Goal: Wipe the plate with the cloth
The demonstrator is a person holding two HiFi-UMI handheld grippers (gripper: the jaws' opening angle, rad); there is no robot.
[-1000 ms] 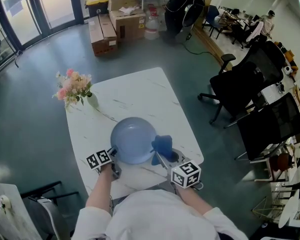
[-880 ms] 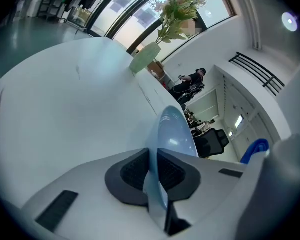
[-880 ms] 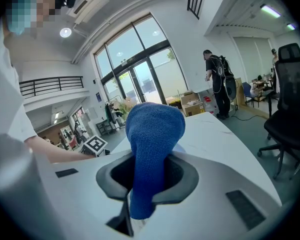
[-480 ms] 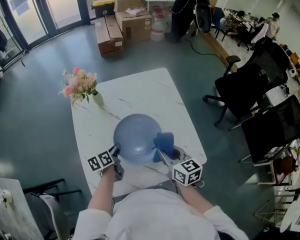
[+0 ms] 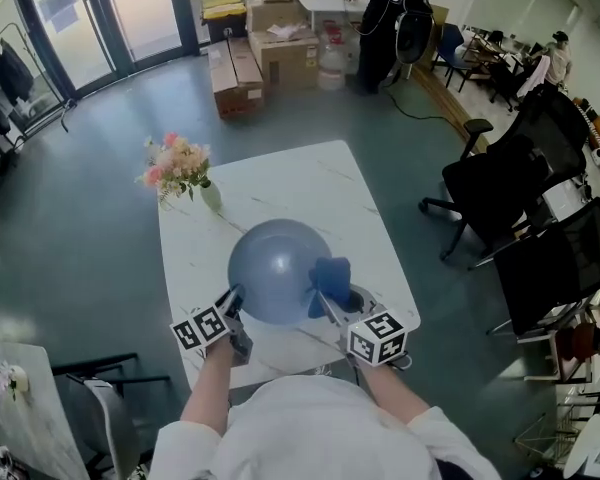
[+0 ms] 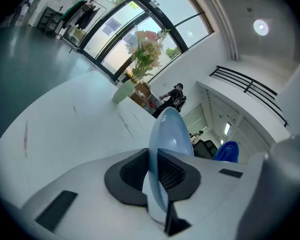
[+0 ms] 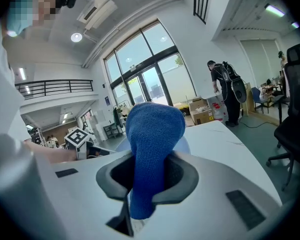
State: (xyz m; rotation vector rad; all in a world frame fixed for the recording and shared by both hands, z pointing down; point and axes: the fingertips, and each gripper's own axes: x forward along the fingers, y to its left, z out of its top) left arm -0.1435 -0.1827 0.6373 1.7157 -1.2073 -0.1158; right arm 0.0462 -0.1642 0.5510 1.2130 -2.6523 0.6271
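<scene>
Item one, left gripper (image 6: 157, 176): jaws clamped on the rim of a round pale-blue glazed plate (image 6: 171, 134), taken at the plate's 8 o'clock and held tilted over the white marble-patterned table (image 5: 280, 183). Item two, right gripper (image 7: 150, 181): jaws closed on a bunched royal-blue knitted cloth (image 7: 152, 139) at the plate's 4 o'clock, against or just beside it. Handling, as judged: plate stiff, smooth, probably slippery and breakable, best held by the rim; cloth soft and light, best held by a gathered fold.
</scene>
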